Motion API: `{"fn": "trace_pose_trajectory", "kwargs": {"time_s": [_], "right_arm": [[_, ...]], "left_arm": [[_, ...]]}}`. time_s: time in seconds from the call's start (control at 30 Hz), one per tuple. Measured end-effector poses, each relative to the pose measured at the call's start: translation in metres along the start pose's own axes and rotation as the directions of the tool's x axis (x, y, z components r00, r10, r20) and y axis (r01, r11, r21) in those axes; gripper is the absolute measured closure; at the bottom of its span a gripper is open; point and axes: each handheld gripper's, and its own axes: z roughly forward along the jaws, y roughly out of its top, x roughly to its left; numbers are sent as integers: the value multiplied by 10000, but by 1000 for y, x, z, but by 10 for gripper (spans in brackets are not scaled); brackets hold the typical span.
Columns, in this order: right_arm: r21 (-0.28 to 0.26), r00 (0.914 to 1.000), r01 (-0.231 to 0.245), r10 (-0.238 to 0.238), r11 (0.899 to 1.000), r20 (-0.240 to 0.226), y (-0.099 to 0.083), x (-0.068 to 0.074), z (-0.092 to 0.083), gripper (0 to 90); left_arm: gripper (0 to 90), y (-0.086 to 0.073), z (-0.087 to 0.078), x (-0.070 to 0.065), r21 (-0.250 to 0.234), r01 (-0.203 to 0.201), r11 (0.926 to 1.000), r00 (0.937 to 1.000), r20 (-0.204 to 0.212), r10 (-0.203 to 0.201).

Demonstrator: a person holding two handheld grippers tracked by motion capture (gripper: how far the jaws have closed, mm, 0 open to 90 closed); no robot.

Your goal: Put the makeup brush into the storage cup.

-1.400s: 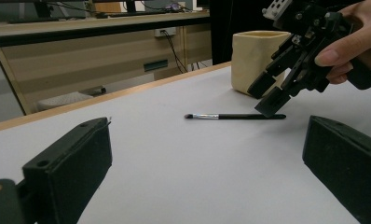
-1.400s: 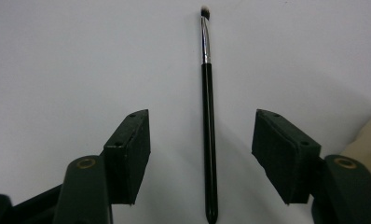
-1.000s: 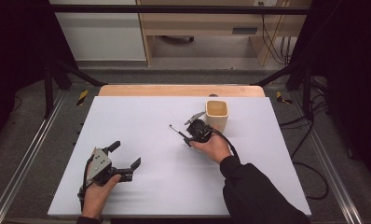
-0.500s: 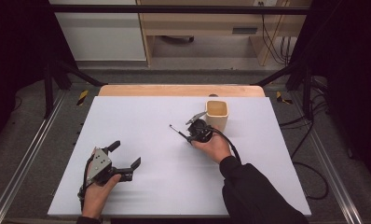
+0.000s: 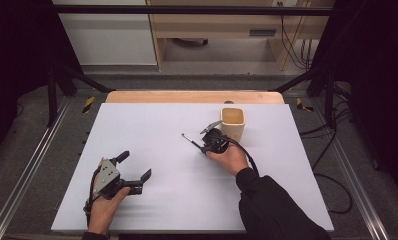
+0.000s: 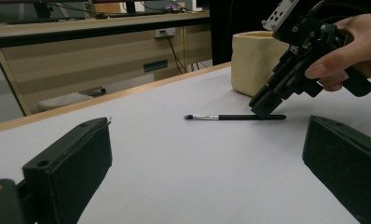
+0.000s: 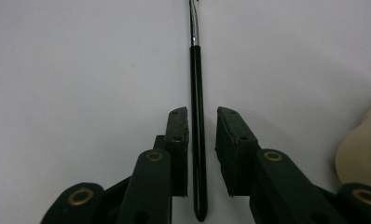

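High view, worktop [image 5: 152, 130]: I see it bare but for a cup [image 5: 233, 123] and a brush [image 5: 191, 139] lying flat just left of it.
Left gripper [image 5: 133, 172]: jaws wide apart, nothing between, well away from the brush.
Right gripper [image 7: 201, 130]: jaws have just been closing, now straddling the black handle; left pad seems to touch, right shows a sliver of gap.
Brush handling: I judge it light, stiff, thin, smooth, prone to roll; grip mid-handle, never the bristles.
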Motion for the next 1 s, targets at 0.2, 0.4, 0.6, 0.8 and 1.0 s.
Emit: {"fn": "trace_pose_trajectory", "kwargs": {"time_s": [0.2,0.4,0.6,0.8,1.0], "right_arm": [[-150,9992,-396,395,9991,-84,-5,-3,1,752],[-95,9994,-300,298,9995,-174,-5,-2,3,786],[-81,9986,-495,493,9987,-216,-6,-4,4,830],[-174,9958,-873,868,9960,-273,-7,-5,4,838],[-579,9975,-585,560,9966,-439,-9,2,-4,840]], "left_arm": [[9,0,0,-1,41,-36,10000,10000,31,36],[10,1,0,-2,62,-71,10000,10000,56,71],[10,0,0,-2,56,-57,10000,10000,58,56],[10,1,0,-3,32,-87,10000,9999,70,87],[10,2,0,-3,21,-78,10000,9999,75,78]]}}
